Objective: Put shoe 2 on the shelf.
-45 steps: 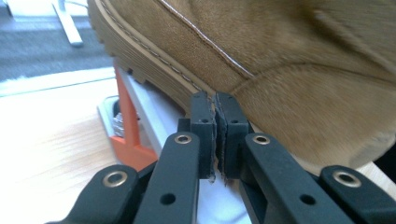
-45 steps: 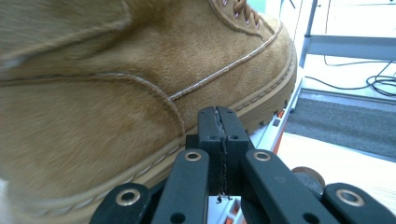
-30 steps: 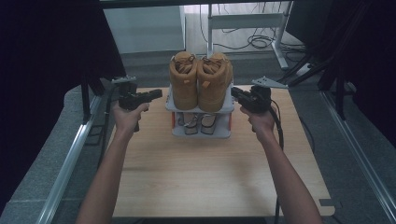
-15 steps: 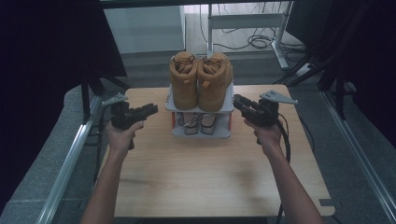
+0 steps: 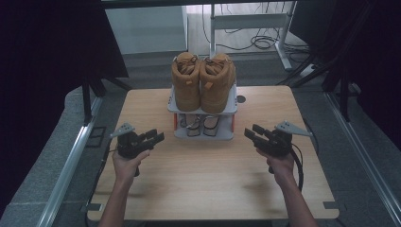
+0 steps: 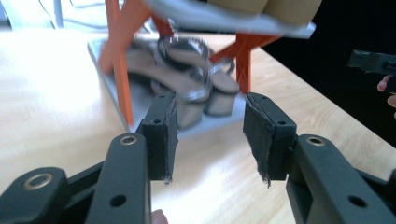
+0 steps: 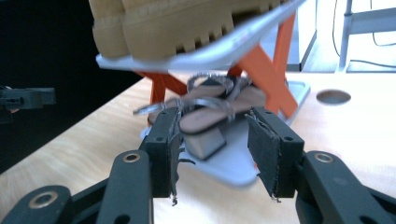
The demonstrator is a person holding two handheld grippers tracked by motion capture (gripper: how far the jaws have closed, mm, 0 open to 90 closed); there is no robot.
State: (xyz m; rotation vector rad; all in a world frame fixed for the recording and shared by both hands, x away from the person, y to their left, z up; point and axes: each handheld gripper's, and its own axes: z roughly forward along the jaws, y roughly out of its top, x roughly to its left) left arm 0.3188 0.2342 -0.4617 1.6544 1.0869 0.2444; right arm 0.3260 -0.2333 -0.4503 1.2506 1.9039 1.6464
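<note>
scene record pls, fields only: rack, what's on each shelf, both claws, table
rack: small two-shelf shoe rack, grey shelves, orange cross legs, centre-back of table
top shelf: pair of tan boots, side by side
bottom shelf: pair of strappy heeled sandals
left claw: open, empty, off the rack's front-left, aimed at the sandals
right claw: open, empty, off the rack's front-right, aimed at the sandals
table: light wood, round hole right of rack

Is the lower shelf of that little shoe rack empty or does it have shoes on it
Occupied. A pair of strappy heeled sandals lies on the lower shelf of the shoe rack, under the tan boots on top.
</note>
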